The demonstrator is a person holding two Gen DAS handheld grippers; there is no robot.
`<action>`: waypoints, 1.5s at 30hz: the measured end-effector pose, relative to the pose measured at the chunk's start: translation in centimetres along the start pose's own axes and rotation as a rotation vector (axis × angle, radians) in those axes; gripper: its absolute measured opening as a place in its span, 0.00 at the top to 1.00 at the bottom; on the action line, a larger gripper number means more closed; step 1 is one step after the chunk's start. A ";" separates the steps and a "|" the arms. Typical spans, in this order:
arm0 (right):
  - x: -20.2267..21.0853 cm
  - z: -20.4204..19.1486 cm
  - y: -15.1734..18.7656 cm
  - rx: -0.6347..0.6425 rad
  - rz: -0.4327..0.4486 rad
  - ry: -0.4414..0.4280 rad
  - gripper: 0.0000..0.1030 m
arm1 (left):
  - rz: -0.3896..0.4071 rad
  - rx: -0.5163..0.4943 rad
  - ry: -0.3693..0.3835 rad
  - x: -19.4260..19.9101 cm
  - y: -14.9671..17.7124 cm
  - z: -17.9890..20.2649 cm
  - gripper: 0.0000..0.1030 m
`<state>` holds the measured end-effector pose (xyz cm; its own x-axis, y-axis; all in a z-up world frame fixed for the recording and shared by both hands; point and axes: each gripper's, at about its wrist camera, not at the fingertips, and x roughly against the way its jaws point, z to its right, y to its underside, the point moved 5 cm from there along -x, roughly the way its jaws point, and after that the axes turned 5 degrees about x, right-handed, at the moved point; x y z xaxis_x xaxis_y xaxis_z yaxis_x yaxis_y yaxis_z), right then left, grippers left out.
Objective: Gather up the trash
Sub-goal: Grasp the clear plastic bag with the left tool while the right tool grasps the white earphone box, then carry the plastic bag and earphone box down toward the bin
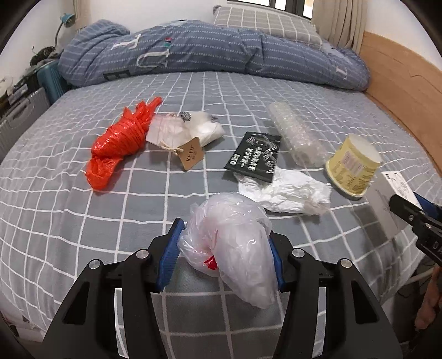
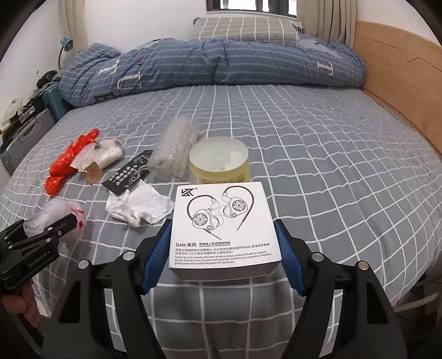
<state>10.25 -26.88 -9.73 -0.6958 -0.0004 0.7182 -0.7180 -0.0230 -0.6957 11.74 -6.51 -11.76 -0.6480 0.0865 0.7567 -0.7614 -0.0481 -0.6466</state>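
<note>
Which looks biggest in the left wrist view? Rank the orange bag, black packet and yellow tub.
1. Orange bag.
2. Black packet and yellow tub: look alike, so unranked.

a bed [image 2: 317, 154] in grey checked sheet fills the room, rolled blue duvet [image 2: 210, 66] before a window [image 2: 248, 5], wooden board [image 2: 400, 77] alongside.

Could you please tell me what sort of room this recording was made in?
Most likely a bedroom: a bed with a grey checked sheet, a rolled blue duvet and a pillow by a curtained window.
</note>
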 end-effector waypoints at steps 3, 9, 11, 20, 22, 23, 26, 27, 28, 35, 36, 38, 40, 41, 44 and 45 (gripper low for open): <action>0.7 -0.3 0.0 0.009 0.017 0.006 0.33 | 0.007 -0.005 0.008 0.7 0.2 0.3 0.48; 2.8 -1.1 0.0 0.029 0.059 0.010 0.33 | 0.018 0.022 0.024 2.6 0.5 0.0 0.49; 3.6 -1.5 0.3 0.035 0.070 0.009 0.33 | 0.016 0.035 0.031 3.1 0.8 -0.1 0.49; 5.8 -2.7 1.4 0.050 0.084 -0.002 0.33 | 0.037 0.003 0.039 6.0 2.3 0.4 0.49; 6.3 -2.9 1.4 0.047 0.090 -0.002 0.33 | 0.036 0.002 0.040 6.4 2.6 0.4 0.49; 6.5 -2.9 1.4 0.046 0.093 -0.003 0.33 | 0.033 0.005 0.045 6.6 2.8 0.5 0.49; 7.3 -3.1 1.6 0.041 0.101 -0.007 0.33 | 0.037 0.008 0.047 7.2 3.1 0.5 0.49; 7.5 -3.2 1.7 0.040 0.103 -0.009 0.33 | 0.038 0.010 0.048 7.6 3.3 0.5 0.49; 7.7 -3.2 1.7 0.039 0.104 -0.011 0.33 | 0.037 0.012 0.049 7.8 3.4 0.5 0.49; 8.9 -4.0 2.3 0.067 0.105 -0.016 0.33 | 0.041 0.035 0.059 9.7 3.7 0.3 0.49; 9.3 -4.0 2.4 0.068 0.108 -0.016 0.33 | 0.041 0.034 0.059 10.0 3.7 0.3 0.49; 9.8 -4.0 2.5 0.066 0.112 -0.018 0.33 | 0.045 0.036 0.058 10.4 3.9 0.3 0.49; 10.3 -4.1 2.7 0.064 0.115 -0.019 0.33 | 0.046 0.034 0.057 10.9 4.2 0.2 0.49; 10.5 -4.1 2.8 0.062 0.115 -0.020 0.33 | 0.046 0.035 0.057 11.0 4.2 0.2 0.49; 11.0 -4.2 3.3 0.060 0.113 -0.023 0.33 | 0.046 0.034 0.056 11.5 4.7 0.2 0.49; 11.2 -4.3 3.5 0.057 0.112 -0.026 0.33 | 0.045 0.035 0.054 11.6 4.9 0.2 0.49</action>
<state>-0.15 -22.67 -4.17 -0.7701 -0.0323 0.6371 -0.6336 -0.0778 -0.7698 0.50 -5.98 -6.08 -0.6805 0.1369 0.7198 -0.7321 -0.0875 -0.6756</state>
